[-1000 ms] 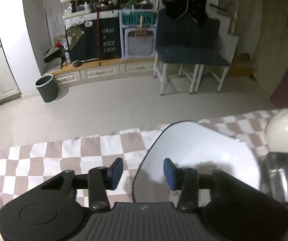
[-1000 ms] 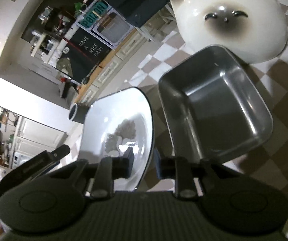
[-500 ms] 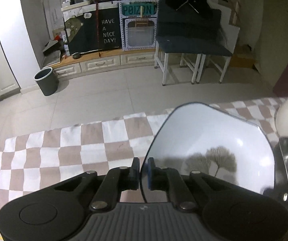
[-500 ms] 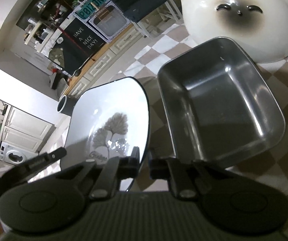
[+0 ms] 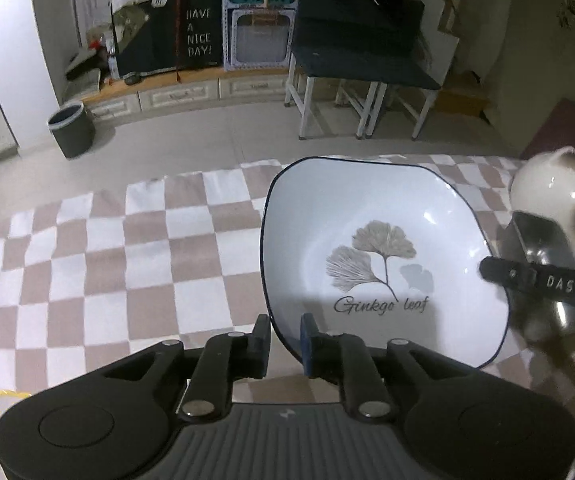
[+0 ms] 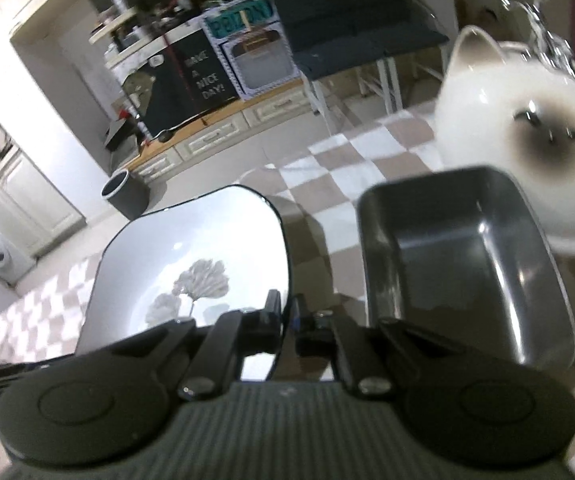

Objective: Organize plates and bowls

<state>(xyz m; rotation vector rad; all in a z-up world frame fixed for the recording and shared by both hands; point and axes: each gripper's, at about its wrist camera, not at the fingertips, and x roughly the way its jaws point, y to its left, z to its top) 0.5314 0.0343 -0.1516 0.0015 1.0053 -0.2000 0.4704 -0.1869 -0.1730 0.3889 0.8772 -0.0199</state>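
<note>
The left claw (image 5: pixel 285 340) straddled the bowl's (image 5: pixel 383 216) rim at seven o'clock, jaws opening around it. The bowl sat on the checked surface (image 5: pixel 127 256), its leaf stem pointing toward five o'clock. The right claw (image 6: pixel 287 318) was clamped shut on the rim at three o'clock. Glazed, stiff, slippery and breakable, the bowl probably handled best by opposite rims. At far right stood a metal tray (image 6: pixel 463 256) and a cat jar (image 6: pixel 527 140).

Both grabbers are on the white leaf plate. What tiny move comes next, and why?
Probably close the left gripper firmly first. Its jaws are opening a little with the white plate rim between them, while the right gripper is shut on the opposite rim. Then lifting would likely clear the metal tray close beside it.
</note>
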